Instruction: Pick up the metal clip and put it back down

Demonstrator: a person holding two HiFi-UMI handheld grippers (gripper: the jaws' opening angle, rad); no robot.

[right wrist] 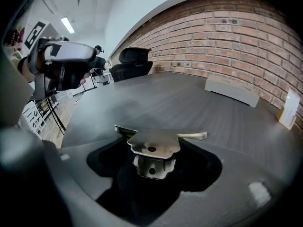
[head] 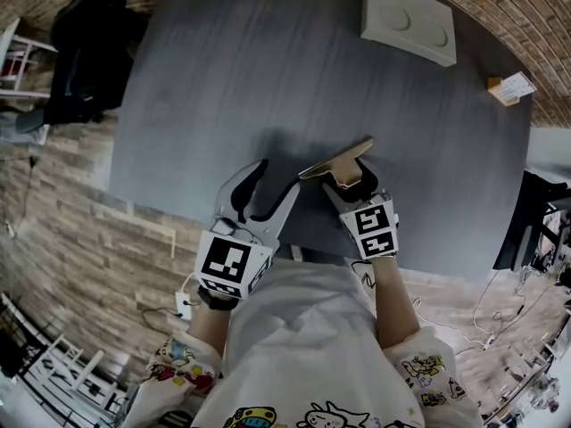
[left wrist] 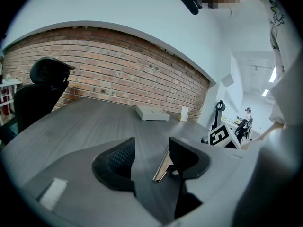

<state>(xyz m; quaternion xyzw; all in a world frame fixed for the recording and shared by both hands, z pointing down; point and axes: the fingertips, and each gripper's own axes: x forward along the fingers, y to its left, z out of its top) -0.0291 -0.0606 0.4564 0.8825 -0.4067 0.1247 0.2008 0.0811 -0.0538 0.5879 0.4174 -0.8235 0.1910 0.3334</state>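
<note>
The metal clip [head: 337,160] is a silver bulldog clip, tilted, near the front edge of the grey table [head: 268,69]. My right gripper [head: 350,180] reaches around it from the near side. In the right gripper view the clip [right wrist: 151,143] sits between the two dark fingers, handles toward the camera, and I see no pad pressing on it. My left gripper [head: 277,175] hovers open just left of the clip with nothing between its fingers. The left gripper view shows the clip [left wrist: 162,167] edge-on beside the right finger [left wrist: 189,157].
A flat white box [head: 408,20] lies at the far side of the table, and a small card box [head: 511,87] at the far right. A black office chair [head: 85,52] stands off the table's left. Both grippers are close to the table's near edge.
</note>
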